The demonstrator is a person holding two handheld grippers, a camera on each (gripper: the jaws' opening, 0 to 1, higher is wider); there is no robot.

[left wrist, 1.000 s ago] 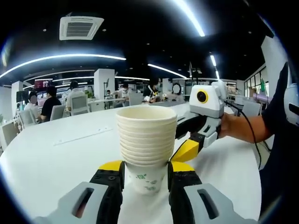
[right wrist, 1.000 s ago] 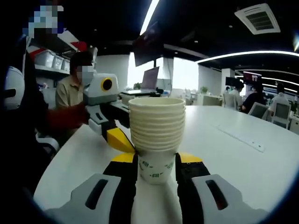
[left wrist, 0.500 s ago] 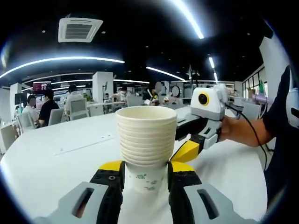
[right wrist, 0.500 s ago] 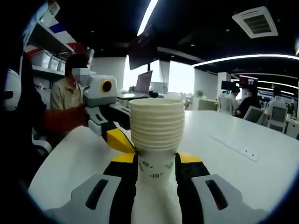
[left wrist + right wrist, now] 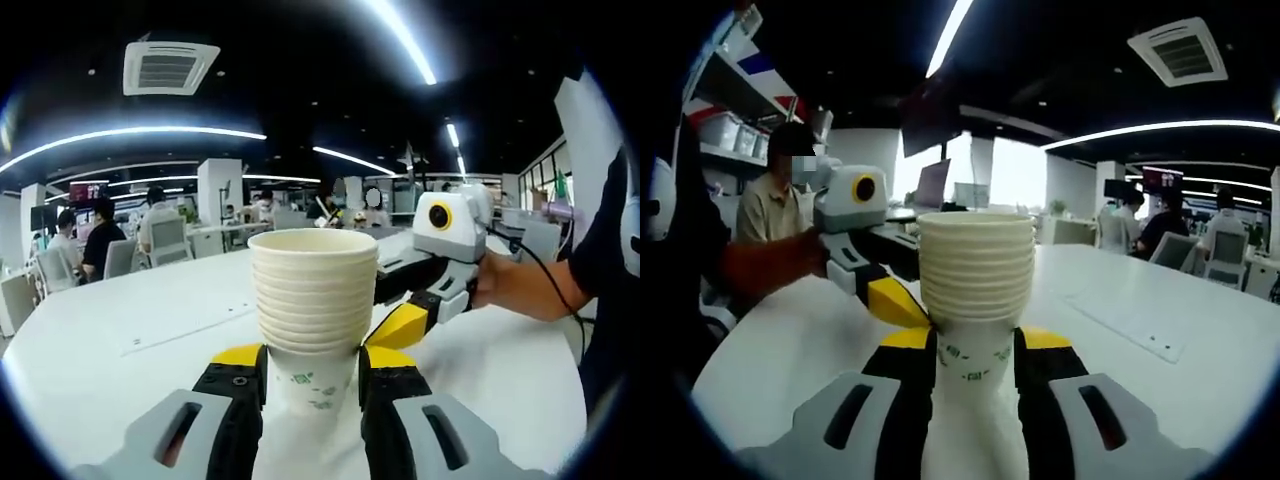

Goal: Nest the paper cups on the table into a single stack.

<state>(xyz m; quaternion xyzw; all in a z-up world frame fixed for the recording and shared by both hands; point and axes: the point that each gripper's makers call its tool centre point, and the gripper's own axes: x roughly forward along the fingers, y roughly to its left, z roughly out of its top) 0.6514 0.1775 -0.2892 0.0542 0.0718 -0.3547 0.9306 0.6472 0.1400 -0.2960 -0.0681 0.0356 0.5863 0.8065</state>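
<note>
Between both sets of jaws, your left gripper point(image 5: 312, 385) and right gripper point(image 5: 973, 375) clamp the bottom cup of the stack point(image 5: 312, 290) above the table point(image 5: 90, 340). Paper's light and crushable, so squeeze gently down low.

One stack of cream paper cups point(image 5: 313, 305) stands upright; about nine rims show, nested one in another, though the exact number is hard to tell. Two grey, yellow-tipped two-jaw grippers appear: the left gripper point(image 5: 312, 372) and the right gripper point(image 5: 973, 360). One white round table point(image 5: 90, 360) carries the stack. One square ceiling vent point(image 5: 167, 67) shows overhead. Several seated people point(image 5: 100, 232) sit far behind.
</note>
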